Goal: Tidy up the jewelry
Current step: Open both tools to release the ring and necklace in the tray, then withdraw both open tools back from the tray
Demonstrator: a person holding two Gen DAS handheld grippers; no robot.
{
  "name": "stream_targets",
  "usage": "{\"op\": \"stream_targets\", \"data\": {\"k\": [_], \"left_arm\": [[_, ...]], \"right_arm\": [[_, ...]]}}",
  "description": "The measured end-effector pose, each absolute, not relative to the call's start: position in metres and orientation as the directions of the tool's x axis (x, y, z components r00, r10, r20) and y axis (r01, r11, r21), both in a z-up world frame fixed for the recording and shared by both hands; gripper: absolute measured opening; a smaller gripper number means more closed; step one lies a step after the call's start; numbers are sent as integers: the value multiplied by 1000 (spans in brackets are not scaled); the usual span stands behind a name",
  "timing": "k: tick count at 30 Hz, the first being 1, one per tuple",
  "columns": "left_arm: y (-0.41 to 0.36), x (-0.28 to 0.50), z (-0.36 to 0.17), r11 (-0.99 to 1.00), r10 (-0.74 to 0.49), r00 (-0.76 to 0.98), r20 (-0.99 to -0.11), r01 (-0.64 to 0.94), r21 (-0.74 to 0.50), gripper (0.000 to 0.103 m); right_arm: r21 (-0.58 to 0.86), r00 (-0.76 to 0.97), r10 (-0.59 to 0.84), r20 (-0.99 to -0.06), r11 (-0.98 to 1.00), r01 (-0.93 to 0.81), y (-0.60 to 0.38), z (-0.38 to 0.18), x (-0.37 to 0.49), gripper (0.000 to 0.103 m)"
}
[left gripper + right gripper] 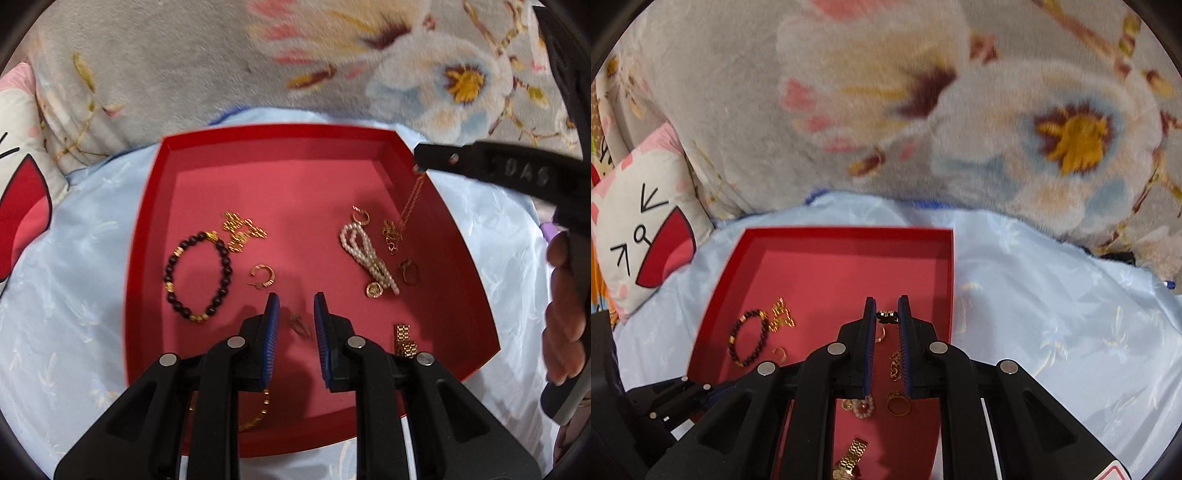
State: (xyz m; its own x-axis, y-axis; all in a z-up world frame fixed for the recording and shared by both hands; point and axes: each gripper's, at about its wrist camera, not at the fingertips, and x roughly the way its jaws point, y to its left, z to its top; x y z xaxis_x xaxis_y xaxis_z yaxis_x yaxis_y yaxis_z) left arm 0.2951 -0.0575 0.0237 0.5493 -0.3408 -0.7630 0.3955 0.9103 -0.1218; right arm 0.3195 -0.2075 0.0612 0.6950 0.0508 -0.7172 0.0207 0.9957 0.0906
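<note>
With the right gripper (pixel 887 315) clamped on the gold chain's (pixel 406 212) pendant above the red tray's (pixel 258 133) far right, lift slowly so it untangles (left gripper (pixel 296 308) waits spread, near edge).

Your right gripper (pixel 887 314) hangs over the red tray (pixel 827 266), its blue pads pinching a small dark-and-gold clasp (pixel 886 315) with a thin gold chain (pixel 894 363) dangling below. On the tray floor to your left lie a dark bead bracelet (pixel 748 338) and a gold link piece (pixel 781 315). Nearer you sit a pearl strand (pixel 865 406), a gold ring (pixel 898 405) and a gold watch (pixel 851 459). The tray rests on pale blue cloth (pixel 1034 295).
</note>
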Motion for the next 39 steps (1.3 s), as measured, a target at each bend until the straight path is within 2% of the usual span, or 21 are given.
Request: {"op": "stream_targets", "data": {"k": [4, 8, 14, 16, 23, 25, 27, 29, 31, 34, 39], "left_arm": [[-58, 294, 19, 919, -322, 565, -760, 379, -109, 19], [-47, 296, 23, 929, -326, 583, -744, 342, -140, 31], [-30, 288, 33, 944, -304, 629, -716, 302, -136, 32], [-26, 280, 36, 946, -297, 640, -709, 301, -125, 37], [-18, 230, 46, 942, -290, 675, -678, 325, -79, 40], [-20, 213, 44, 939, -298, 676, -674, 336, -78, 45], [-23, 197, 40, 947, -265, 702, -661, 317, -43, 49], [-27, 179, 34, 955, -232, 728, -645, 297, -8, 54], [-28, 169, 27, 959, -219, 728, -649, 282, -8, 57], [-28, 160, 15, 967, -207, 713, -670, 255, -28, 57], [-30, 148, 1, 980, -139, 730, -669, 199, 14, 59]], "right_arm": [[83, 687, 51, -725, 996, 13, -208, 51, 317, 11], [102, 699, 67, -712, 995, 8, -212, 53, 310, 14], [100, 711, 65, -701, 995, 8, -217, 60, 302, 14], [117, 714, 79, -695, 993, 4, -220, 63, 296, 14], [132, 728, 107, -677, 991, -23, -218, 60, 233, 21], [127, 729, 101, -677, 992, -20, -215, 54, 213, 22], [102, 740, 75, -668, 995, -9, -209, 47, 190, 28], [66, 752, 40, -658, 998, 5, -202, 39, 169, 41], [70, 748, 41, -662, 998, 8, -198, 30, 155, 48], [108, 734, 65, -676, 994, 12, -196, 20, 138, 50], [87, 736, 35, -676, 996, 33, -188, 10, 120, 60]]}}
